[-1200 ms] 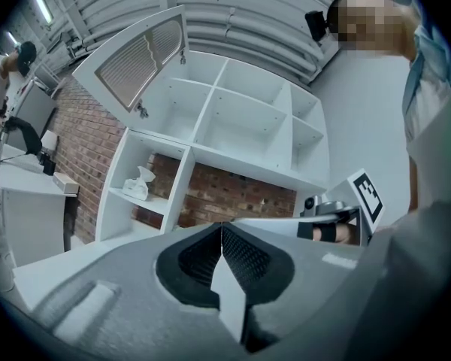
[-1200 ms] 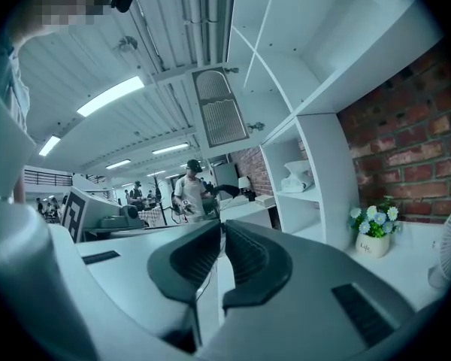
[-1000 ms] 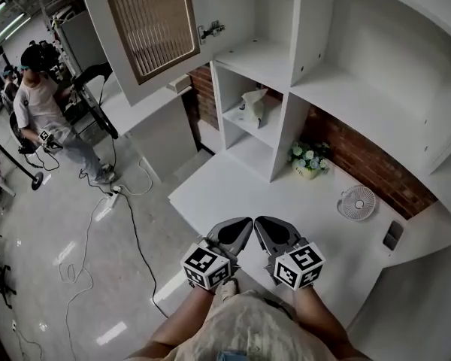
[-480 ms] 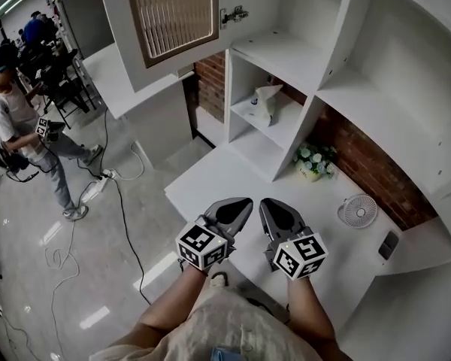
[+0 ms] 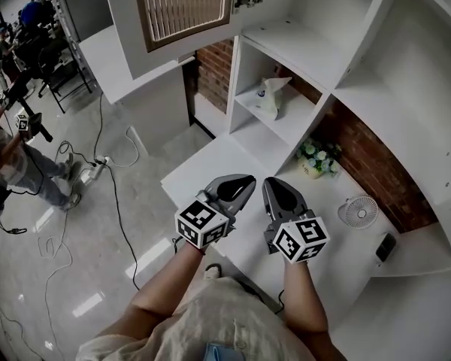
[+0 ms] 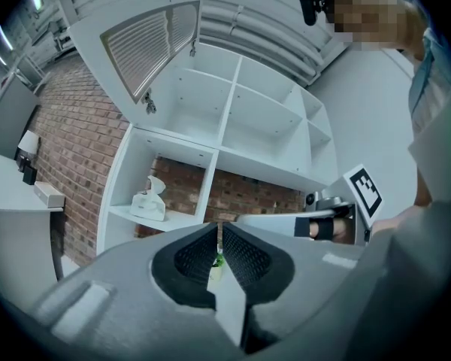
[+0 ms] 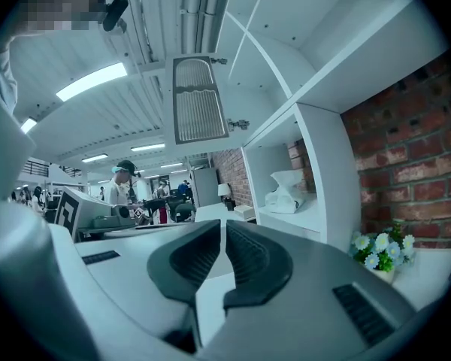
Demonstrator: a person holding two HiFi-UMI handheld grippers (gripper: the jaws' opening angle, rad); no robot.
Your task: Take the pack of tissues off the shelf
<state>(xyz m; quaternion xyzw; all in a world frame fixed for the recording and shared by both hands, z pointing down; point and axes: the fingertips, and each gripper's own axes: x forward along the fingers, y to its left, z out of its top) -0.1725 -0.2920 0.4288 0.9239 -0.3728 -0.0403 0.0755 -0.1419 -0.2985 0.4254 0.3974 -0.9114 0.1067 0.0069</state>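
Pack of tissues: white, with one sheet standing up out of its top. We find it upright on the middle board of the narrow left column of the white shelf unit, with the brick wall showing behind it and an open compartment below. It sits alone in that compartment, touching neither tool. The left gripper and the right gripper are held side by side above the near part of the white counter, both pointing toward the shelf unit and well apart from the pack. In the left gripper view we see its two ribbed pads brought together, with only a thin slit between them and nothing held. In the right gripper view the jaws stand the same way, closed and empty, with the pack in sight on its board beyond the tips. On the counter, at the foot of the shelf unit, stands a small pot of flowers; a small white fan lies further right, and a small dark flat object beyond it. A louvred cabinet door hangs open above the column's left side. A cable trails across the glossy floor.
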